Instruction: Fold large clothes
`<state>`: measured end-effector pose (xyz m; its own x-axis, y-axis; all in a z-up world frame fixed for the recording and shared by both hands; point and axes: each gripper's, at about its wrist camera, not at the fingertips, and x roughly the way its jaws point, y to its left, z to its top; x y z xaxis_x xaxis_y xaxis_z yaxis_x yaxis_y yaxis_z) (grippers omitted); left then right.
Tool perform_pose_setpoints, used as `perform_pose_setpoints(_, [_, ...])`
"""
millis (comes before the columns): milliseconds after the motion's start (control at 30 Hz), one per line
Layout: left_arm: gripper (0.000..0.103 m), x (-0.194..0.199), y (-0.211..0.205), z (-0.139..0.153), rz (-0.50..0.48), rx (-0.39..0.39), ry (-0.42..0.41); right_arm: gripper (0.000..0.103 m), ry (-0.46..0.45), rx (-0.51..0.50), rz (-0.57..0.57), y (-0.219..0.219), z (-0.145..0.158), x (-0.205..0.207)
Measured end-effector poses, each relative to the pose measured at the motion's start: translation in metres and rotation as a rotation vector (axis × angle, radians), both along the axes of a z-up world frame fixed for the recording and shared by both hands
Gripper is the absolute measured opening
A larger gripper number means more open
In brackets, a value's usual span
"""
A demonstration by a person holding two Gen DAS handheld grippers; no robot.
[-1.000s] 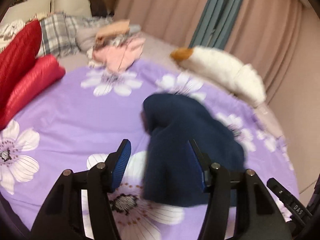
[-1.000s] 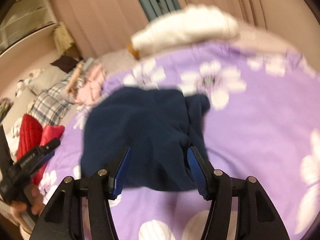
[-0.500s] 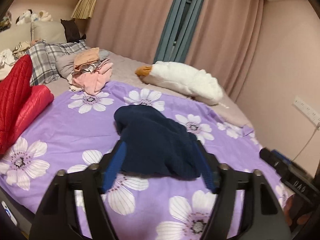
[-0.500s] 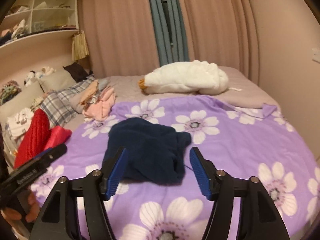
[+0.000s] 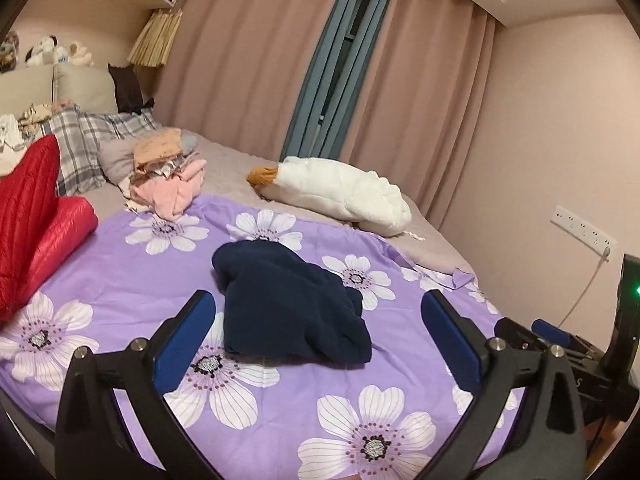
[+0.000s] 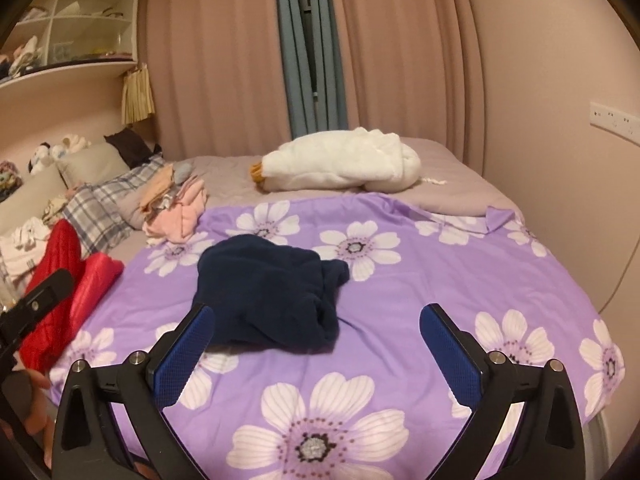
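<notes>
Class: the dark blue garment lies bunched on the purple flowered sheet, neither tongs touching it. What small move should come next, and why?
Probably lower the left tongs to the navy garment's near edge. It lies crumpled, unheld; both tongs, left and right, are opening and empty.

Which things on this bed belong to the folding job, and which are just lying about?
Part of the job:
- crumpled navy blue garment
- left gripper, jaws opening, nothing between them
- right gripper, likewise

Just lying about:
- white plush goose toy
- red quilted jacket
- pink clothes pile
- plaid pillow
</notes>
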<state>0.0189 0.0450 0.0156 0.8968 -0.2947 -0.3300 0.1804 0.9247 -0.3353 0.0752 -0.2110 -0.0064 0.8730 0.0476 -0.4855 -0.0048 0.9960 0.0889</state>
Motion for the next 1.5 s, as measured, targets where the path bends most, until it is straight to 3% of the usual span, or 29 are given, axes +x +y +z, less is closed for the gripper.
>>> perform_pose_setpoints(133, [0.103, 0.001, 0.004, -0.001, -0.015, -0.030, 0.003, 0.102, -0.015, -0.007, 0.001, 0.003, 0.001, -0.002])
perform_pose_setpoints(367, [0.103, 0.004, -0.002, -0.001, -0.006, -0.014, 0.023, 0.102, -0.030, 0.013, -0.021, 0.000, 0.001, -0.009])
perform_pose_setpoints(533, [0.103, 0.002, -0.009, -0.001, -0.047, -0.040, 0.025, 0.102, -0.042, -0.031, -0.020, 0.003, 0.004, -0.020])
perform_pose_setpoints(700, [0.103, -0.002, -0.018, 0.002, -0.061, -0.018, 0.008, 0.102, -0.075, -0.060, -0.022, 0.007, 0.011, -0.030])
perform_pose_setpoints(967, [0.103, -0.012, -0.010, 0.006, -0.021, -0.044, -0.015, 0.102, -0.042, -0.084, -0.019, 0.015, 0.010, -0.026])
perform_pose_setpoints(1133, [0.103, -0.006, -0.008, 0.005, -0.008, -0.022, 0.019, 0.102, -0.038, -0.102, -0.022, 0.020, 0.011, -0.026])
perform_pose_setpoints(1333, [0.103, -0.004, -0.010, 0.003, 0.080, 0.020, 0.035, 0.102, -0.026, -0.124, -0.019, 0.024, 0.010, -0.026])
perform_pose_setpoints(1500, [0.103, -0.002, -0.007, 0.002, 0.112, 0.004, 0.043, 0.102, -0.017, -0.128, -0.049, 0.020, 0.009, -0.027])
